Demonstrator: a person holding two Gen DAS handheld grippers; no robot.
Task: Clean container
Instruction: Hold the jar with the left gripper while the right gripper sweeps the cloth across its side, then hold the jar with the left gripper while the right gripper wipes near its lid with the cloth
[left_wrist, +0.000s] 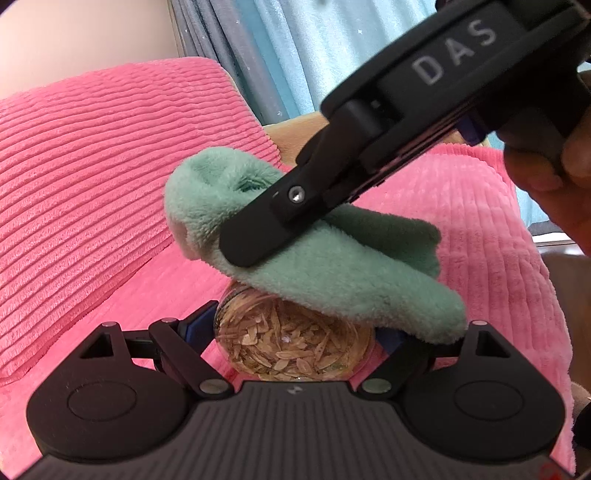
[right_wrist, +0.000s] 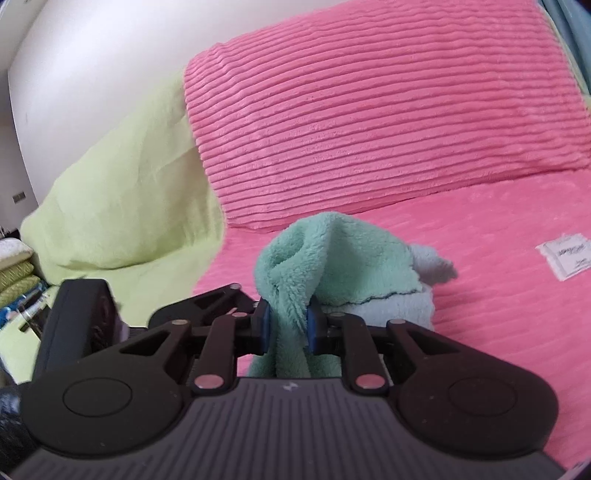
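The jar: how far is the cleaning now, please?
Done: the left gripper holds the jar, and the right gripper is shut on the cloth. In hand: the cloth lies over the jar's far side. Left: the near glass is uncovered; how clean it is cannot be told.

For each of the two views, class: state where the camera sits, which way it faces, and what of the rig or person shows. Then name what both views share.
Left wrist: on the left gripper, facing along its fingers at the jar it clamps; right gripper and a hand above.
Right wrist: on the right gripper, facing the pink pillow.
Shared: the green cloth, pink bedding.
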